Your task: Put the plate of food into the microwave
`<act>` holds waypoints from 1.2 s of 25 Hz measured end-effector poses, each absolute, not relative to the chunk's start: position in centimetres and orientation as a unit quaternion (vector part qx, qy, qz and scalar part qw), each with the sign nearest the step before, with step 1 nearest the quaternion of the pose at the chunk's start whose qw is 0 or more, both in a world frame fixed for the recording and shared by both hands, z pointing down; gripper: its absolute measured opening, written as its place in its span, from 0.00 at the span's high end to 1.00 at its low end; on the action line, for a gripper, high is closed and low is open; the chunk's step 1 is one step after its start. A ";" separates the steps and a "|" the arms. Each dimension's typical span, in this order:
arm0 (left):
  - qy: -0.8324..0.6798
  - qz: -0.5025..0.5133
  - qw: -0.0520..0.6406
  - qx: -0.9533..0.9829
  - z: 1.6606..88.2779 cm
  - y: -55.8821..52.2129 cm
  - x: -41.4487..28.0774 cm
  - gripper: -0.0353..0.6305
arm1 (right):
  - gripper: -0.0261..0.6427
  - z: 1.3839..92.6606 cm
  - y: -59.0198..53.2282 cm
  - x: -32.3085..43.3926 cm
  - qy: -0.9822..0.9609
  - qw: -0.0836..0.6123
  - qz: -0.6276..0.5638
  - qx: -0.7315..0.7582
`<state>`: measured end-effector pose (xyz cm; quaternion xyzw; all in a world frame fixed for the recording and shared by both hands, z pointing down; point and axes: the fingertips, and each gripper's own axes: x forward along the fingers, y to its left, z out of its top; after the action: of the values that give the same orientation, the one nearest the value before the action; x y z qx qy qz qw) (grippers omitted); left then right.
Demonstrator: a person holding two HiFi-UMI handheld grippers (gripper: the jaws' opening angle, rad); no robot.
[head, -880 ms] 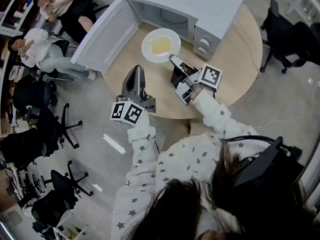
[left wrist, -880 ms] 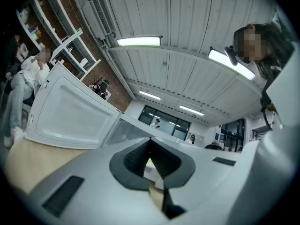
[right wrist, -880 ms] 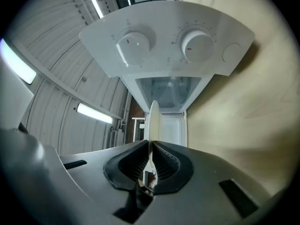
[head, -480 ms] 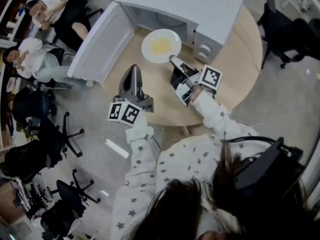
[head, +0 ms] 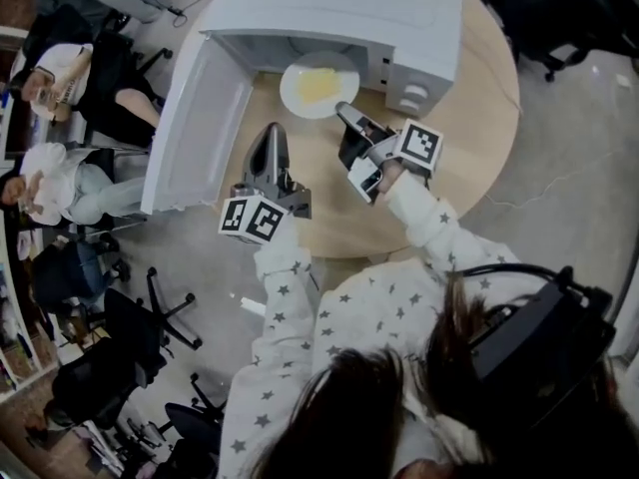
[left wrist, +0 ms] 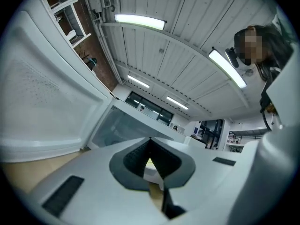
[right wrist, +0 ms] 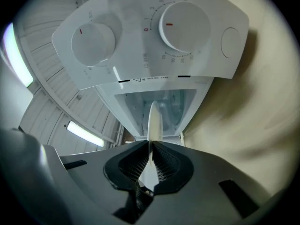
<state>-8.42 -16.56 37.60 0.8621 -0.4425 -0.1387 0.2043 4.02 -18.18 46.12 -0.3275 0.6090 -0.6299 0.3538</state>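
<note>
Bringing the plate of food (head: 318, 83) forward, rim pinched tight in the right gripper (head: 344, 116), now at the open microwave (head: 339, 8) mouth, nearly in, with the left gripper (head: 270, 136) closed and empty alongside.

Even, bright light comes from ceiling strip lamps (left wrist: 139, 21), which glare white. Both gripper views bulge, with dark corners; the right gripper view's right side is blurred.

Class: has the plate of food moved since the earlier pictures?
Yes. The plate, held by the right gripper, has gone forward to the open mouth of the microwave.
</note>
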 end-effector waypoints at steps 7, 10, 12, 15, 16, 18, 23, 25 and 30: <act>-0.374 -0.121 0.222 0.892 38.6 -20.0 -8.8 0.94 | 0.93 47.1 -20.5 3.2 0.573 0.398 -0.607 -0.381; -0.344 -0.118 0.229 0.903 38.8 -21.3 -8.6 0.94 | 0.93 47.4 -21.5 3.2 0.557 0.418 -0.596 -0.400; -0.330 -0.119 0.235 0.906 39.0 -22.0 -8.7 0.94 | 0.93 47.7 -22.2 3.0 0.546 0.428 -0.592 -0.409; -0.306 -0.114 0.242 0.914 39.7 -22.7 -8.2 0.94 | 0.93 47.8 -22.9 3.0 0.536 0.435 -0.585 -0.424; -0.298 -0.112 0.243 0.916 40.0 -22.9 -8.0 0.94 | 0.93 47.8 -23.1 3.0 0.537 0.438 -0.581 -0.428; -0.286 -0.110 0.248 0.919 40.5 -23.4 -7.6 0.94 | 0.93 47.8 -23.9 3.1 0.541 0.447 -0.569 -0.429; -0.256 -0.095 0.260 0.926 41.5 -24.8 -5.9 0.94 | 0.93 48.7 -25.4 3.5 0.523 0.460 -0.557 -0.453; -0.246 -0.088 0.259 0.930 41.8 -25.1 -5.4 0.94 | 0.93 48.9 -25.7 3.6 0.519 0.462 -0.554 -0.459; -0.227 -0.069 0.253 0.938 42.5 -25.3 -4.1 0.94 | 0.93 49.6 -25.6 3.8 0.508 0.462 -0.554 -0.471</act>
<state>-4.11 -25.34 42.47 0.9379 -0.2269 -0.0692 0.2532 3.84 -25.64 49.57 -0.4705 0.5084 -0.5541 0.4616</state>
